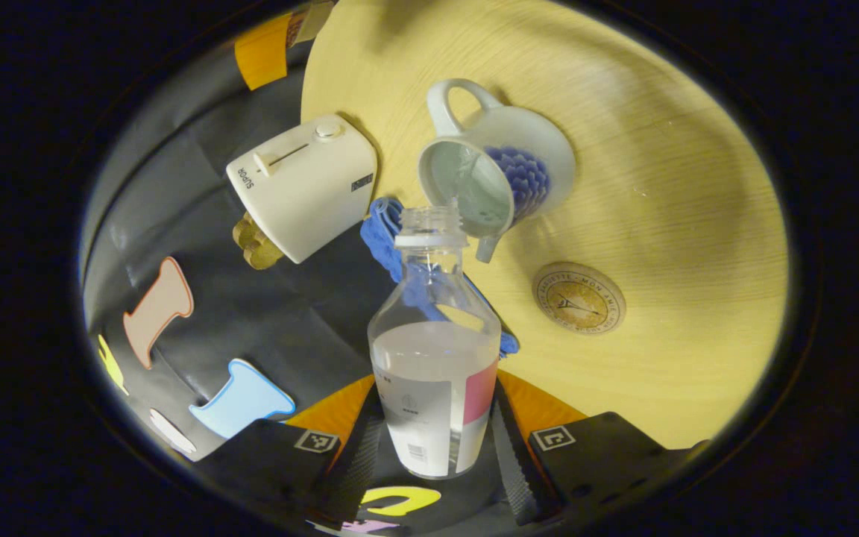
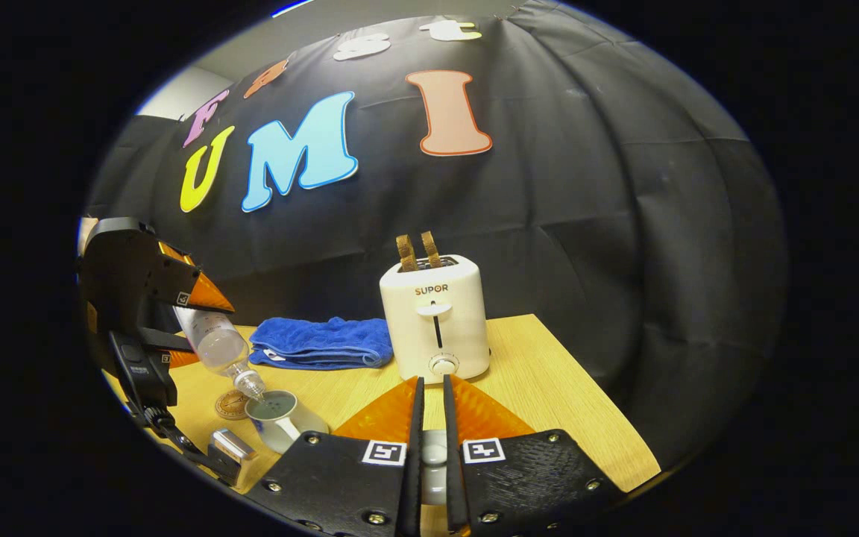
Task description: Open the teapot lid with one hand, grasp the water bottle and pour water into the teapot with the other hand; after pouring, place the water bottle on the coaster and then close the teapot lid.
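Observation:
My left gripper [image 1: 437, 418] is shut on a clear water bottle [image 1: 433, 358] with a white and pink label, about half full and uncapped. The bottle is tilted, and its mouth sits at the rim of the open white teapot [image 1: 508, 168], which has a blue pattern. In the right gripper view the left gripper [image 2: 176, 313] tips the bottle [image 2: 217, 343] down over the teapot [image 2: 280, 421]. My right gripper [image 2: 432, 455] is held above the table, shut on a small white piece, the teapot lid [image 2: 433, 459]. The round coaster [image 1: 579, 298] lies bare beside the teapot.
A white toaster [image 2: 437, 321] with two slices of toast stands at the back of the wooden table [image 2: 549, 388]. A folded blue towel [image 2: 321, 343] lies to its left. The table's right edge runs close to the toaster.

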`<state>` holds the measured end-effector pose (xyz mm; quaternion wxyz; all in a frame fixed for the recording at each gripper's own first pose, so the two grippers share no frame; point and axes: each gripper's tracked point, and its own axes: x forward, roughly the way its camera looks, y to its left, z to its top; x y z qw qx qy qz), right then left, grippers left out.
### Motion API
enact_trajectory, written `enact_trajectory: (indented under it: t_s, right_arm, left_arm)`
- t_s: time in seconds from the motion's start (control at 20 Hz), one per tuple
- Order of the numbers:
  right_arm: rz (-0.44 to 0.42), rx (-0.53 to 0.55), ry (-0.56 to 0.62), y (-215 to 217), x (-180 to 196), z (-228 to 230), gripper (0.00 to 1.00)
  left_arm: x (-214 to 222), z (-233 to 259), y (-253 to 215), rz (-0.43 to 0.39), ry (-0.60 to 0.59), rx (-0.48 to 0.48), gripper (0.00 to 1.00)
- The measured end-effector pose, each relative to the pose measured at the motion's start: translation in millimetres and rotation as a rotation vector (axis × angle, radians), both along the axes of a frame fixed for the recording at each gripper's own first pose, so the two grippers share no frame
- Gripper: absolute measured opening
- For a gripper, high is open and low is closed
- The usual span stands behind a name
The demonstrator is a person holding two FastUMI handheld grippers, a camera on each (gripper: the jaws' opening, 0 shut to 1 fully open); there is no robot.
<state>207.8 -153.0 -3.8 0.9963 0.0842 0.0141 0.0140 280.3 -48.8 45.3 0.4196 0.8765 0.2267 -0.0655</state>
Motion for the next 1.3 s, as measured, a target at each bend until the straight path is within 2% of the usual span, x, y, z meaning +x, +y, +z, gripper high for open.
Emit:
enact_trajectory:
  t_s: [0.15, 0.6, 0.95, 1.3]
  right_arm:
    - [0.002, 0.0, 0.0, 0, 0, -1, 0.13]
    - [0.003, 0.015, -0.011, -1, -2, 4, 0.13]
    - [0.007, 0.002, -0.017, 1, -2, 5, 0.13]
    - [0.007, 0.015, -0.018, 0, -3, 6, 0.13]
  left_arm:
    - [1, 8, -9, -0.038, -0.017, 0.066, 0.84]
    - [0, 16, -18, -0.05, -0.013, 0.17, 0.84]
    - [1, 23, -23, -0.053, -0.01, 0.238, 0.84]
    - [1, 27, -22, -0.041, -0.016, 0.264, 0.84]
